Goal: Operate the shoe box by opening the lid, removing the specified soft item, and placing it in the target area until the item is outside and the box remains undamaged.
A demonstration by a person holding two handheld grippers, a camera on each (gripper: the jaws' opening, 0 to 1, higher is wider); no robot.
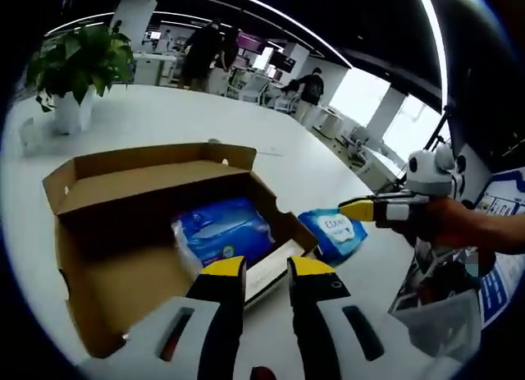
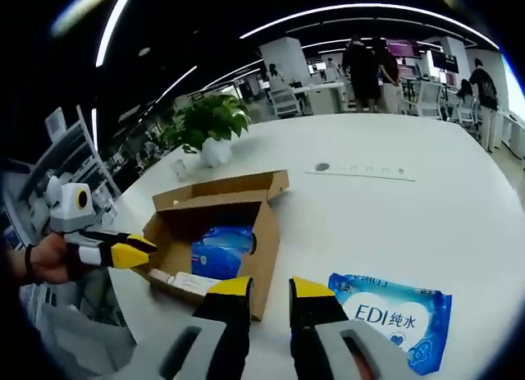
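Open-plan office, people in the background, potted plant [image 1: 75, 72] on a big white table [image 2: 394, 208]. On it we see the brown cardboard shoe box [image 1: 156, 232], lid already folded back and open. One blue soft pack [image 1: 223, 235] sits inside the box, next to a flat white item [image 2: 182, 281] at the near wall. A second blue wipes pack [image 2: 394, 318], printed "EDI", lies flat on the table just beside the box, outside it.

Left gripper [image 1: 265, 269] hovers over the box's near edge, jaws slightly apart, holding nothing. Right gripper [image 2: 262, 287] is above the table between the box and the outside pack, jaws likewise a little apart and empty; in the left gripper view its tips sit right over that pack.

We judge the extraction step done for one pack: it is out and released. Box looks intact. If the remaining pack is also specified, next move calls for reaching inside, pinching the soft wrap without snagging the cardboard wall.
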